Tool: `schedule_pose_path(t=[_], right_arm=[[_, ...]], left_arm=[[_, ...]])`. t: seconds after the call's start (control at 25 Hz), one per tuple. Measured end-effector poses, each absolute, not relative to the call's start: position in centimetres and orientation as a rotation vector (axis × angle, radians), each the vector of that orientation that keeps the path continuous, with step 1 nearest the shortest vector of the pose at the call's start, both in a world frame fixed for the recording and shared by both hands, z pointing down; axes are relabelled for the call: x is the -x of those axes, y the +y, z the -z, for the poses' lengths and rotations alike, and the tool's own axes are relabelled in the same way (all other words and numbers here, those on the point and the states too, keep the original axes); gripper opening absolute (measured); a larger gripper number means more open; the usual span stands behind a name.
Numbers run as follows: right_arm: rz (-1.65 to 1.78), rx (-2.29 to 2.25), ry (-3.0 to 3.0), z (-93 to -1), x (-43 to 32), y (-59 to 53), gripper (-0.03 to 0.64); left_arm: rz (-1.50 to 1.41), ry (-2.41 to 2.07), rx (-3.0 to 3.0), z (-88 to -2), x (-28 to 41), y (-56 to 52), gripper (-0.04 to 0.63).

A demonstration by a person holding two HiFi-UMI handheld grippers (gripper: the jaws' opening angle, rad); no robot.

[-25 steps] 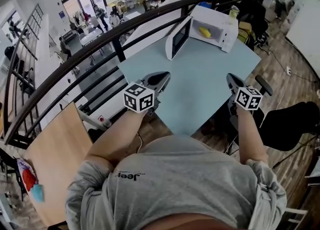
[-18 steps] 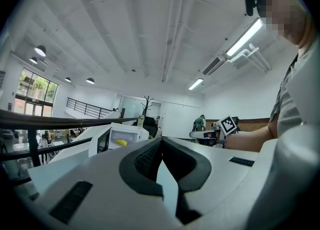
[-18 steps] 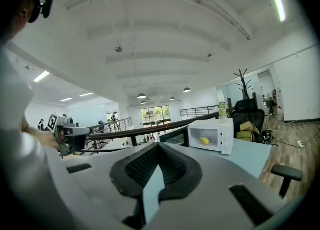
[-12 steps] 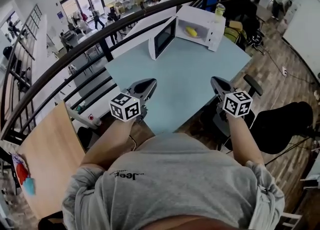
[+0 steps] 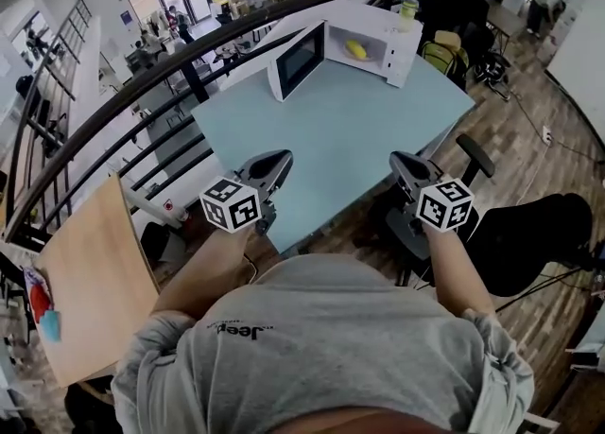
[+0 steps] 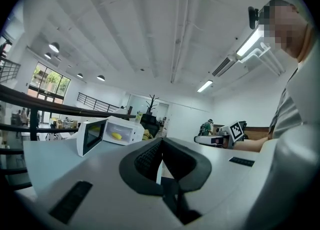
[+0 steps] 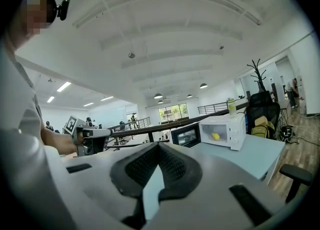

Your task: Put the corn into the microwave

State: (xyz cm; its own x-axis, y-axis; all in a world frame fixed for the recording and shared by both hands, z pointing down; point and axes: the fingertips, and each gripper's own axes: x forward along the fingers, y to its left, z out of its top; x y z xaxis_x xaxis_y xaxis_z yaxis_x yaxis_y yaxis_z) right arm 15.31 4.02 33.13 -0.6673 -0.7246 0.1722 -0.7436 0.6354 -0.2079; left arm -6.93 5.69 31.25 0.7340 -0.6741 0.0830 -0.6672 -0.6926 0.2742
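The yellow corn [image 5: 355, 49] lies inside the white microwave [image 5: 383, 40] at the far end of the light blue table [image 5: 331, 134]. The microwave's door [image 5: 296, 60] stands swung open to the left. My left gripper [image 5: 281, 156] is shut and empty, hovering at the table's near left edge. My right gripper [image 5: 398, 160] is also shut and empty, beside the table's near right edge. Both are far from the microwave. In the left gripper view, the corn [image 6: 116, 136] shows beyond the shut left gripper [image 6: 161, 144]. In the right gripper view, the corn [image 7: 215, 136] shows beyond the shut right gripper [image 7: 157, 146].
A black curved railing [image 5: 189, 52] runs behind the table's left side. A bottle [image 5: 408, 8] stands on top of the microwave. A black office chair [image 5: 473, 160] sits under my right gripper, and a wooden desk [image 5: 90, 276] is at the lower left.
Both grippers have drawn back from the microwave toward the table's near end. The microwave with the corn now sits farther away and more to the left in the head view.
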Motion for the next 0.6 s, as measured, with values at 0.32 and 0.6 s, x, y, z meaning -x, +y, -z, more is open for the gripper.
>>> schedule_pose_path(t=[0.32,0.6], right_arm=[[-0.419,-1.241,-2.769,-33.8,-14.4,5.4,0.018],[-0.498,-1.376,-2.777,-33.0,-11.4,5.9,0.018]], left_arm=[[0.047,-0.930,-2.687,-31.2,5.8,5.7,0.018],[0.061,-0.816,-2.755,-29.6,10.1,4.6,0.018]])
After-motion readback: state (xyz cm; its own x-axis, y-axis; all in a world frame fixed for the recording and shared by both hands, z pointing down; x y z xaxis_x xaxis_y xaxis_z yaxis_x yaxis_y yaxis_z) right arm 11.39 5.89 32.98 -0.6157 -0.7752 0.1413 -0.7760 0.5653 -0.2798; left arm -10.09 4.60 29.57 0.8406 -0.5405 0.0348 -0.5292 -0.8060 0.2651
